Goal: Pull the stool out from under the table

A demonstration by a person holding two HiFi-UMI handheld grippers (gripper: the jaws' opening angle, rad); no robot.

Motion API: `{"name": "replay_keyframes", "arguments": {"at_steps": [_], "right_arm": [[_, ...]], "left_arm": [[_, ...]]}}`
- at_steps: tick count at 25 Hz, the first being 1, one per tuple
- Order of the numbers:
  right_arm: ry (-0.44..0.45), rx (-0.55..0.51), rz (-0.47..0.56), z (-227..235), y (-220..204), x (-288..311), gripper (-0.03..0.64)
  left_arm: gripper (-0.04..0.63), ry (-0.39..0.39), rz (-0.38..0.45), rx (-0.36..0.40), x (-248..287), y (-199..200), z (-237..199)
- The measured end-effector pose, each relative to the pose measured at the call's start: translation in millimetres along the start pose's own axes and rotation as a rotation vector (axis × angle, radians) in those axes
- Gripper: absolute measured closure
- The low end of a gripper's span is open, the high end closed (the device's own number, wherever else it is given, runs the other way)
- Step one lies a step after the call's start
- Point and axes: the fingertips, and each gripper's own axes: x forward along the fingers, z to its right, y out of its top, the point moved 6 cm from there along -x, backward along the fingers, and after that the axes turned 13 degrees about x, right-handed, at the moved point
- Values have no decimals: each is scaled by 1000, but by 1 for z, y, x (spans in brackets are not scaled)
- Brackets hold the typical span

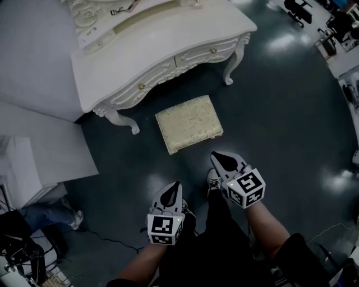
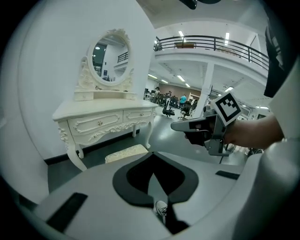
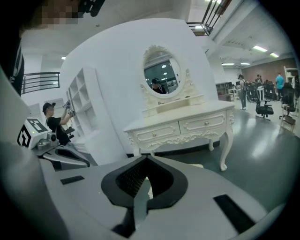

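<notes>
A cream upholstered stool (image 1: 189,123) stands on the dark floor just in front of the white dressing table (image 1: 168,39), out from under it. The stool (image 2: 125,152) shows low in the left gripper view, and a sliver of it (image 3: 198,165) shows behind the jaws in the right gripper view. My left gripper (image 1: 174,186) hangs shut and empty well short of the stool. My right gripper (image 1: 216,157) is also shut with nothing in it, its tip close to the stool's near right corner but apart from it. In the left gripper view the right gripper (image 2: 176,125) shows from the side.
The dressing table carries an oval mirror (image 2: 108,58) and has curved legs (image 1: 234,61) at each end. A white shelf unit (image 1: 33,162) stands at the left by the wall. The person's shoes (image 1: 213,180) are right below the grippers. Office chairs (image 1: 297,10) stand far back.
</notes>
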Motion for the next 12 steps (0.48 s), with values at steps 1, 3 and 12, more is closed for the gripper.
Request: {"name": "replay_keyframes", "arguments": {"at_steps": [1, 3, 12], "right_arm": [[3, -4, 2, -17, 8, -8, 589], [14, -27, 13, -53, 26, -22, 589], [106, -212, 104, -196, 67, -75, 589]], "left_arm": [[588, -7, 6, 0, -15, 9, 0], [588, -19, 30, 2, -46, 26, -2], [588, -56, 191, 18, -135, 71, -14]]}}
